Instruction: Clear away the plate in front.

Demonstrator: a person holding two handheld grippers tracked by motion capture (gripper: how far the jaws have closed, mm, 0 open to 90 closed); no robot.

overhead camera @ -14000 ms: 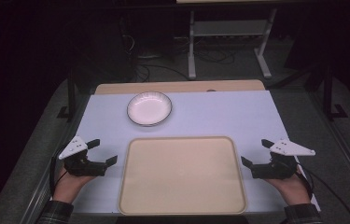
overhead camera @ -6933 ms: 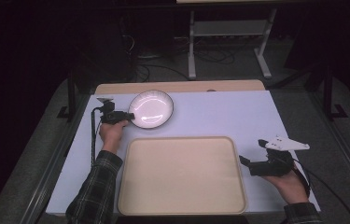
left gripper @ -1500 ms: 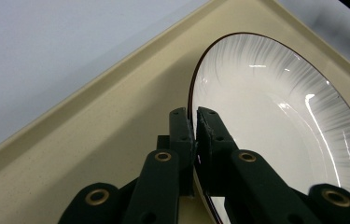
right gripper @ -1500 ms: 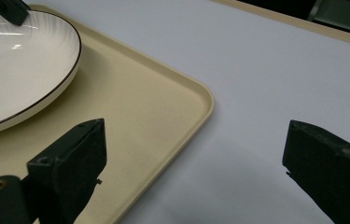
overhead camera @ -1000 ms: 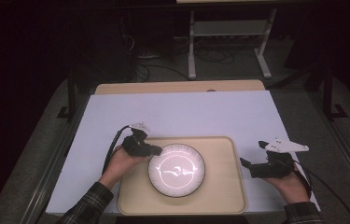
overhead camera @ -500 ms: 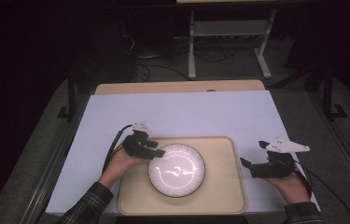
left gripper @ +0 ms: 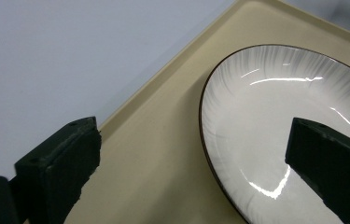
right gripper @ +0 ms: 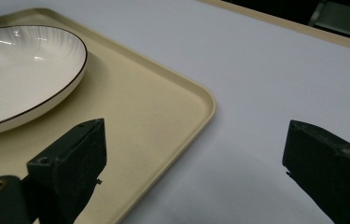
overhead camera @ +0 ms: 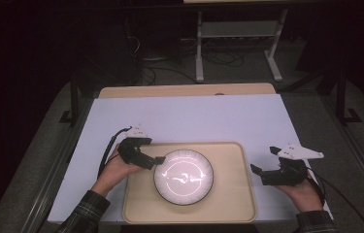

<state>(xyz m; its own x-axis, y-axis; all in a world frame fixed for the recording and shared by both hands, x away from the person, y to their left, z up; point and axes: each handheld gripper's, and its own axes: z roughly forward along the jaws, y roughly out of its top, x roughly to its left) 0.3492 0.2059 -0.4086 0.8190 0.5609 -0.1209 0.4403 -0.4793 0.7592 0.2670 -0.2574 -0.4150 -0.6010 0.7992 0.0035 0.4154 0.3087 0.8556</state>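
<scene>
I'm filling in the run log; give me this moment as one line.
plate: resting on tray | left gripper: jaws just opened, apart at plate rim, nothing gripped | right gripper: open, empty, right of tray

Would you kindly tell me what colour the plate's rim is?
The plate is white with a thin dark rim, clearest in the left gripper view.

A white-covered table [overhead camera: 189, 116] carries a beige tray [overhead camera: 233, 194], with a white plate [overhead camera: 183, 175] on it.

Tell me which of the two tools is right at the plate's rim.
The left tool, at the plate's left edge over the tray, jaws open astride the rim. The right tool sits apart, off the tray's right side.
</scene>
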